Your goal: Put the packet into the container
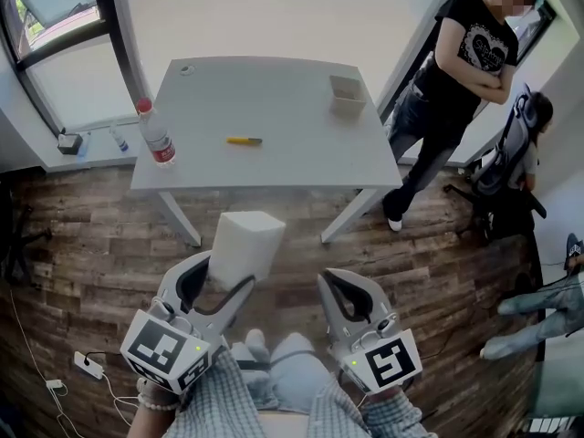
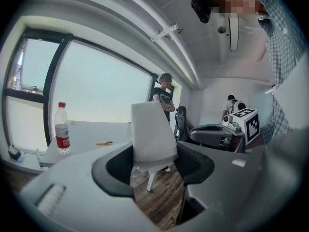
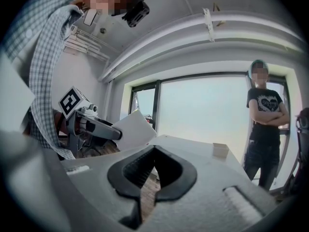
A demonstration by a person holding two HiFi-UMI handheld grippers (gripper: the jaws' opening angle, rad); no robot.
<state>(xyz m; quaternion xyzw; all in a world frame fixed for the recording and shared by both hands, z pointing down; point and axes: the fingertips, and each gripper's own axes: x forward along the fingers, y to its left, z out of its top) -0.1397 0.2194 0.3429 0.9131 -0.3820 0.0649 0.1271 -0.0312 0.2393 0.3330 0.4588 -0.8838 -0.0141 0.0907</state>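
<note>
**Packet in the left gripper, short of the table**

Here's the left gripper (image 1: 224, 274), and it has the white packet (image 1: 246, 246) clamped between its jaws. The left gripper view shows it plainly: the pads pinch the packet's lower end, and most of it stands up beyond the jaws. From the head view, packet and gripper sit over the wood floor (image 1: 91, 263), just in front of the near edge of the grey table (image 1: 274, 99) and not above the tabletop.

Over to the right gripper (image 1: 339, 286), which is level with its partner on the same side of the table's near edge and a little apart from it. Its jaws are pressed together at the tips, with nothing between the pads.

Now the target. The small open container (image 1: 347, 92) stands on the table near its far right corner, well apart from the packet. At the table's left edge a clear plastic bottle (image 1: 156, 133) with a red cap and red label stands upright. A small yellow tool (image 1: 244, 140) lies flat near the middle of the table, between bottle and container; what kind of tool it is, I can't make out.

Off the table's right side, a person in a black T-shirt (image 1: 470, 57) stands with arms folded.
</note>
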